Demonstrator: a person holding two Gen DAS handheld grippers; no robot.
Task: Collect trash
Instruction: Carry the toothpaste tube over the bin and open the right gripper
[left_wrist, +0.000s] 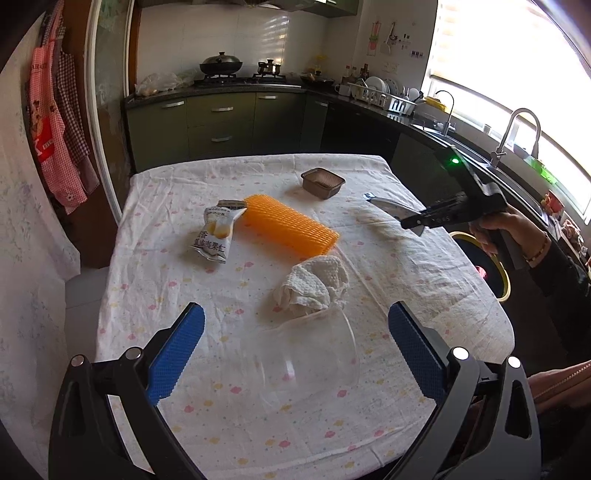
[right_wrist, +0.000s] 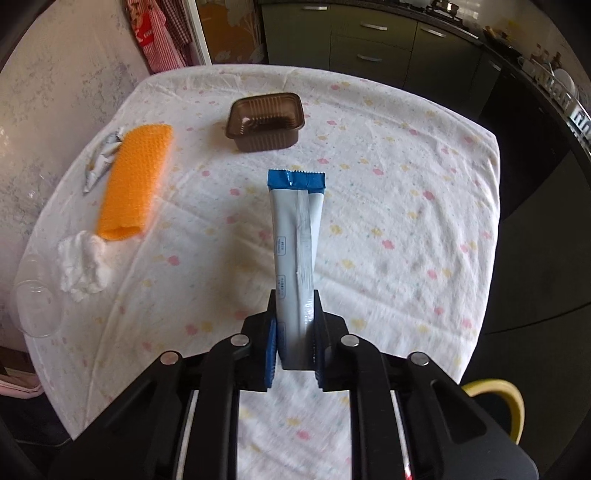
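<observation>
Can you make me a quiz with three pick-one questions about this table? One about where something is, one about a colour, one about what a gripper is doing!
1. What lies right beside the orange mesh?
A snack bag
B brown tray
C faucet

2. What colour is the wrapper's far end?
A red
B blue
C green

3. The right gripper is:
A wide open
B out of view
C shut on the wrapper

Answers: 1 A, the snack bag touches the mesh's end. 2 B, its sealed end is blue. 3 C, both fingers press it.
</observation>
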